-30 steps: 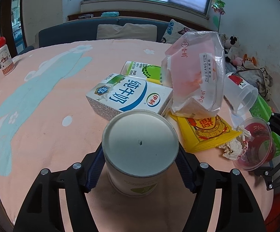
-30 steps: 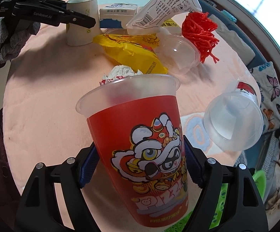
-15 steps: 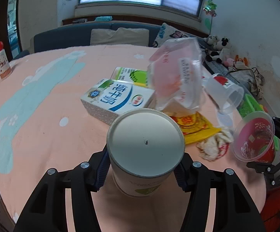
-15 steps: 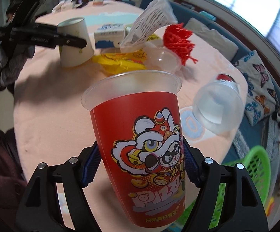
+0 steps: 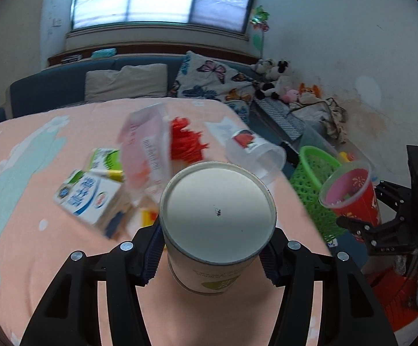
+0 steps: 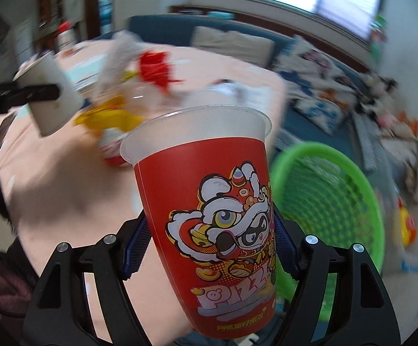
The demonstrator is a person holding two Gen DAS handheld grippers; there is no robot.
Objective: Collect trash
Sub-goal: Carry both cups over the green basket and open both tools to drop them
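Both cups have risen off the table (image 5: 35,245), fingers pinching paper cup (image 5: 217,225) and red cup (image 6: 209,219); basket (image 6: 339,201) near.

red lion-print cup (image 6: 209,216), green basket (image 6: 330,201)

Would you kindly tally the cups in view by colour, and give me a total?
White paper cup: 1, held in the left tool
Red printed cup: 1, held in the right tool
Clear cup with strawberry label: 1, lying on the table
Total: 3
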